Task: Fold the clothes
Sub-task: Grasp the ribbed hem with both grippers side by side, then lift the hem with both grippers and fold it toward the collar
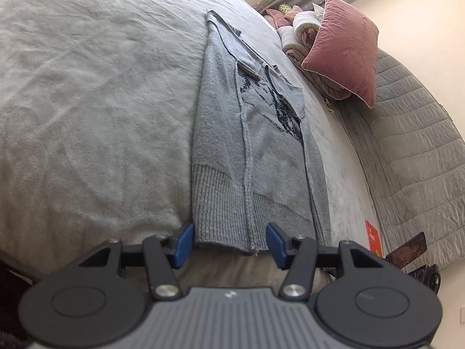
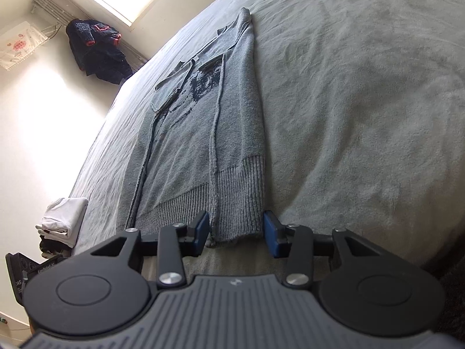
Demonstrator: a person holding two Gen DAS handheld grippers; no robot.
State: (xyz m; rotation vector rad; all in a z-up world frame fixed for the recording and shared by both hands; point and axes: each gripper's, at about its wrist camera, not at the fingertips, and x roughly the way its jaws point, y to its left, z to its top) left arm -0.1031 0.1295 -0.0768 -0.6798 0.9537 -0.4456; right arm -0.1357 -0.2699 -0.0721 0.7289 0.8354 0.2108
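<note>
A: Nearest us, the left hand-held gripper (image 1: 230, 242), blue pads spread either side of the sweater's (image 1: 250, 145) ribbed hem (image 1: 221, 203), right at the near edge of the bed (image 1: 87, 101).

B: And it isn't pinching. There's a clear gap between each pad and the knit, so it's released, with the hem corner sitting between the jaws.

A: Same story on the other side. The right hand-held gripper (image 2: 237, 234) brackets the opposite hem corner, pads apart and not pressing. Released as well.

B: Why both at the hem, do you think?

A: My read is that the sweater's sides and sleeves are already turned in, giving a long narrow strip running from the near edge toward the far edge. One gripper per hem corner keeps the hem straight when it's lifted.

B: So the next fold would carry hem toward collar?

A: That's my judgement, nothing more. Both grippers tilt downward into the cloth, which suits scooping under a flat edge.

B: Anything that could spoil it?

A: The knit is thick and layered here. A pad could catch only the top layer and leave the folded-in side behind.

B: What about the surroundings?

A: A pink pillow (image 1: 343, 49) sits on bedding at the far corner, well apart. White folded clothes (image 2: 62, 218) are stacked past the bed's left edge in the right view.
</note>
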